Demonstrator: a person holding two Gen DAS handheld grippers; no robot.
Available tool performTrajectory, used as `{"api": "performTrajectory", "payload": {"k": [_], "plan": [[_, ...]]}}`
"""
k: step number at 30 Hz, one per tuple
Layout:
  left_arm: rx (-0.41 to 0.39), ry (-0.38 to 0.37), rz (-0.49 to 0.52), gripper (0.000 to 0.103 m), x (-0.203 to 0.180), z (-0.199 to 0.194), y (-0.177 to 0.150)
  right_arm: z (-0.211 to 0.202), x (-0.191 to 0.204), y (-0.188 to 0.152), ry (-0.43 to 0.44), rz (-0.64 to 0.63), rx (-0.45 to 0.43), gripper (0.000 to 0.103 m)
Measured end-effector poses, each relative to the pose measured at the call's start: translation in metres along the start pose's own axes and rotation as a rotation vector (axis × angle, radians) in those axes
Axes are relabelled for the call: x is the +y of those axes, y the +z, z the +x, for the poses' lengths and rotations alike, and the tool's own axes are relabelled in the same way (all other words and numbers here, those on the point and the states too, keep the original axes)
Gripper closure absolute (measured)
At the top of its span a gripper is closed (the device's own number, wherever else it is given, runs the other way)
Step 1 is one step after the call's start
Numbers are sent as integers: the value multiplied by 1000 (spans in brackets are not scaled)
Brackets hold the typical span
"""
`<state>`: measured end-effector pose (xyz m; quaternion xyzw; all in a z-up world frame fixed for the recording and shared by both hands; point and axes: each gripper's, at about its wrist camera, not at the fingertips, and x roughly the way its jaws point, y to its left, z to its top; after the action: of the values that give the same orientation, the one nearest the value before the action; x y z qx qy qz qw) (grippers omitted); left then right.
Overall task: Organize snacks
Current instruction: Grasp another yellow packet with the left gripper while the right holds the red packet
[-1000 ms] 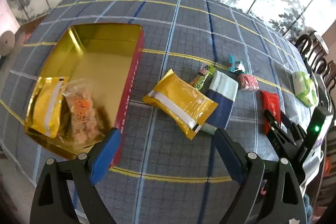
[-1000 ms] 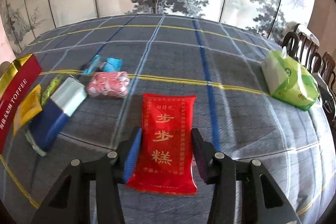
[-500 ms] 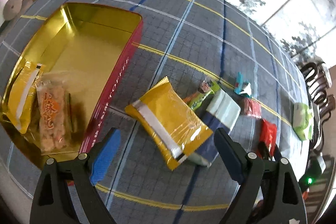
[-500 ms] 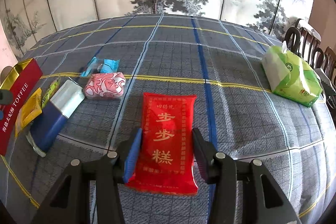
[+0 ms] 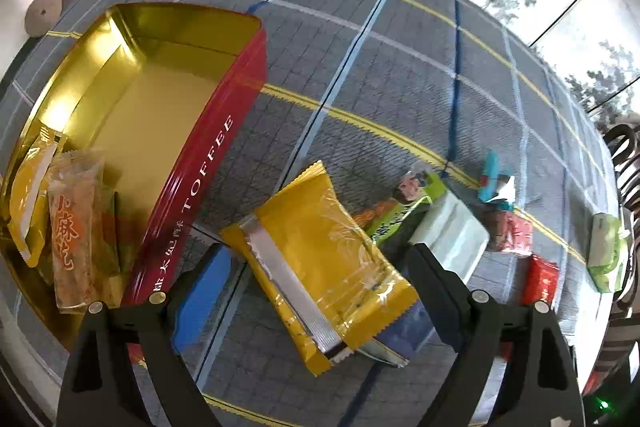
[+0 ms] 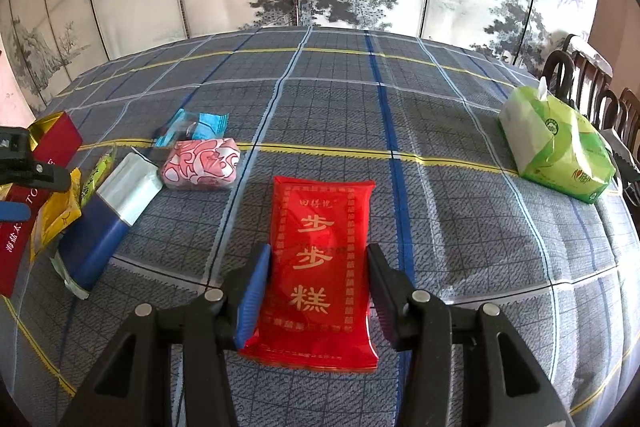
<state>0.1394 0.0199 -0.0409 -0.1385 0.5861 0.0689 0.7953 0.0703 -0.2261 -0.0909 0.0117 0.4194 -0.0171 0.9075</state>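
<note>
The left tongs (image 5: 316,287) are hanging wide apart over a yellow snack packet (image 5: 320,255) lying on the counter (image 5: 360,75) just beside the red toffee tin (image 5: 208,163), pads not touching it. The right tongs (image 6: 316,291) are sitting narrow around a red snack packet (image 6: 320,267) flat on the counter; whether their pads are pressing it cannot be told. Two packets are lying inside the tin.

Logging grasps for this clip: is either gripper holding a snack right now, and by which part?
The right gripper straddles the red packet at its long side edges, near its lower half; a firm grip cannot be told. The left gripper hangs open over the yellow packet, holding nothing.
</note>
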Motion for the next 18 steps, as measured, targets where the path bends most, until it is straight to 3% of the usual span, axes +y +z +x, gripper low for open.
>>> {"api": "performTrajectory", "payload": {"k": [4, 18], "plan": [[18, 25, 3, 20, 1, 8, 1, 0, 0, 0, 1, 0, 0, 53], [29, -4, 60, 34, 0, 14, -1, -1, -1, 0, 1, 0, 1, 53]]}}
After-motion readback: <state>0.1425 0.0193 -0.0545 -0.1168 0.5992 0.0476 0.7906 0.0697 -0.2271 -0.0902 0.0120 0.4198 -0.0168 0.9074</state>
